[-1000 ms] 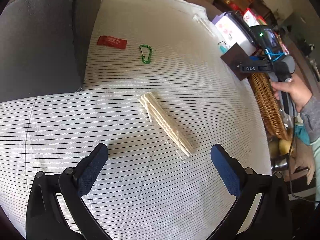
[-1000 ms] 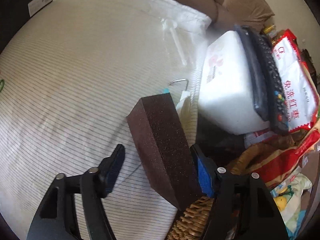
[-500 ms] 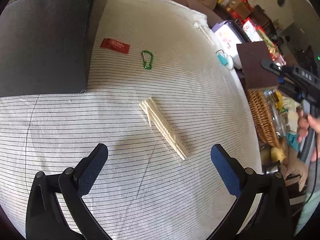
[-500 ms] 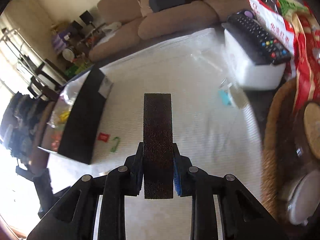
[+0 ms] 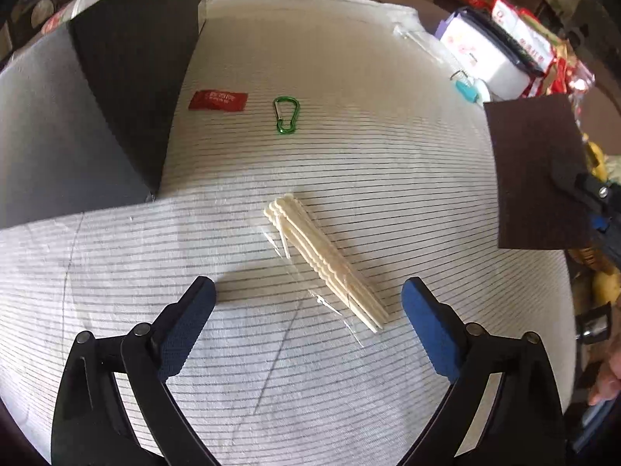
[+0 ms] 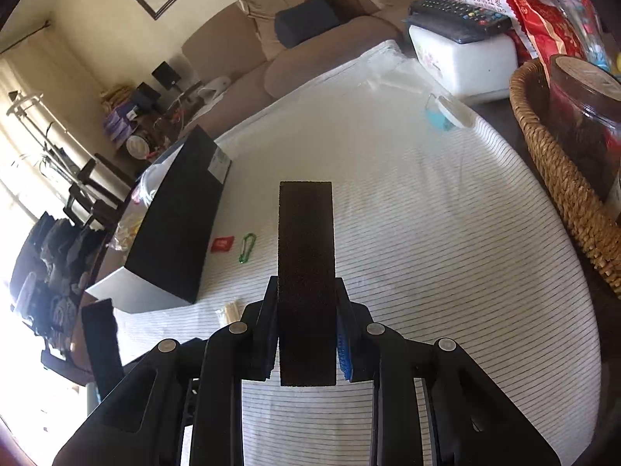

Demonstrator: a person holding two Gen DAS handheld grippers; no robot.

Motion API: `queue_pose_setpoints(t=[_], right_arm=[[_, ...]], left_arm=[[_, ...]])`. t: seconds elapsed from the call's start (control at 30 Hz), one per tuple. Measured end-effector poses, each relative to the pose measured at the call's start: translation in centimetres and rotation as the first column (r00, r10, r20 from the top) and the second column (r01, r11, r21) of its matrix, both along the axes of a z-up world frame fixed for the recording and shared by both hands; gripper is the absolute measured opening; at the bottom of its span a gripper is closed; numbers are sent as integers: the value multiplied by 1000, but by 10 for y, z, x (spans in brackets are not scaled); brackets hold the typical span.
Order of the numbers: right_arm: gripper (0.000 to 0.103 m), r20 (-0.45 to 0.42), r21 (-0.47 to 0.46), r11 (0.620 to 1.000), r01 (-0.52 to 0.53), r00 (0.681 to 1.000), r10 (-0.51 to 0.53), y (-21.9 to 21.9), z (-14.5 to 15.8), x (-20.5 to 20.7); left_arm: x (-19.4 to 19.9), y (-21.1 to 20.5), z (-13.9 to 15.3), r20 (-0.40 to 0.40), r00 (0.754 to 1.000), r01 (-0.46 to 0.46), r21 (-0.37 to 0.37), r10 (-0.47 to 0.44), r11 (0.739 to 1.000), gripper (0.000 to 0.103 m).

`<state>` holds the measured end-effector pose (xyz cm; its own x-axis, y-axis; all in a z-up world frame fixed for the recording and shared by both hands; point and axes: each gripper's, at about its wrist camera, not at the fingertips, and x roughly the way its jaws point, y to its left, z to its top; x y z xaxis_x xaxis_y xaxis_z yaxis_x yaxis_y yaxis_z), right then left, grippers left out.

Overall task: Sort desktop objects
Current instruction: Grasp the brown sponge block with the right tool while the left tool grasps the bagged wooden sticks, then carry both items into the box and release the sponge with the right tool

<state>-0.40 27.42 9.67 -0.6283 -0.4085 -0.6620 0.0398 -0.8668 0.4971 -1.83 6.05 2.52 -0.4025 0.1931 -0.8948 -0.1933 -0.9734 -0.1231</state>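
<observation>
the right gripper (image 6: 306,330) is clenched on the brown block (image 6: 306,272), carried above the striped cloth (image 6: 427,252) for sorting. the left gripper (image 5: 306,306) hangs released, its jaws just narrowed, straddling the bagged sticks (image 5: 326,260) on that cloth.

The left wrist camera looks steeply down along its own fingers onto the striped cloth (image 5: 388,178) from close above, with the bundle of pale sticks (image 5: 326,264) just ahead. The right wrist camera sits higher and tilts less — it takes in the cloth (image 6: 446,233), a sofa (image 6: 302,50) and a wall beyond. Both views share the black box (image 5: 128,89) (image 6: 178,217), the red packet (image 5: 218,100) (image 6: 222,244) and the green clip (image 5: 286,114) (image 6: 247,247) (seen from roughly opposite ends of the cloth), and the sticks (image 6: 229,310).
</observation>
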Motion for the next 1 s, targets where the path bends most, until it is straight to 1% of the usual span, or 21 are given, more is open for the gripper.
queue_pose_setpoints(t=[0.1,0.13,0.17,0.2,0.23,0.27,0.3,0.33,0.37,0.43,0.53,0.6,0.67,0.77,0.83,0.9,1.0], right_arm=[[24,0,17,1000,0,1000,0,7,-5,-2],[24,5,20,1000,-4,1000,4,8,-7,-2],[24,11,22,1000,-9,1000,9,9,-9,-3],[24,16,24,1000,-13,1000,13,9,-11,-4],[24,20,25,1000,-17,1000,17,9,-13,-4],[24,23,25,999,-22,1000,22,8,-14,-4],[24,24,23,999,-27,999,27,7,-14,-5],[24,23,19,999,-32,999,32,6,-14,-5],[24,21,14,999,-36,999,36,4,-14,-5],[24,12,-6,999,-45,999,45,2,-12,-7],[24,-3,-30,998,-55,998,55,-1,-9,-8],[24,-14,-43,998,-55,998,54,-1,-7,-8],[24,-31,-71,996,-58,998,55,-1,-5,-7],[24,-60,-111,992,-64,997,57,-1,1,-6],[24,-82,-147,987,-70,995,58,-4,8,-5],[24,-108,-175,981,-83,992,65,-11,20,-7],[24,-163,-179,973,-145,980,116,-39,50,-26]], left_arm=[[1,13,-3,-46,998,34,-83,-38,996,90],[2,16,-2,-60,996,54,-95,-60,994,83],[3,17,0,-71,994,73,-94,-80,993,63],[5,16,2,-75,993,89,-87,-96,992,51],[6,15,5,-71,991,109,-75,-114,991,33],[6,12,6,-60,990,126,-57,-130,990,25],[5,9,8,-45,990,136,-27,-137,990,22],[4,4,8,-24,990,140,25,-139,990,15],[4,-3,8,-1,990,138,82,-138,987,12],[3,-14,7,37,990,130,168,-138,977,12],[1,-30,11,58,990,106,287,-128,952,10],[-1,-39,20,43,991,102,326,-123,940,10],[0,-47,34,3,993,110,344,-118,933,10],[-4,-64,56,-51,995,102,400,-89,911,10],[-6,-75,73,-106,992,100,403,-62,910,10],[-9,-86,89,-165,986,100,410,-34,907,10],[-10,-111,112,-238,971,94,441,16,892,10]])
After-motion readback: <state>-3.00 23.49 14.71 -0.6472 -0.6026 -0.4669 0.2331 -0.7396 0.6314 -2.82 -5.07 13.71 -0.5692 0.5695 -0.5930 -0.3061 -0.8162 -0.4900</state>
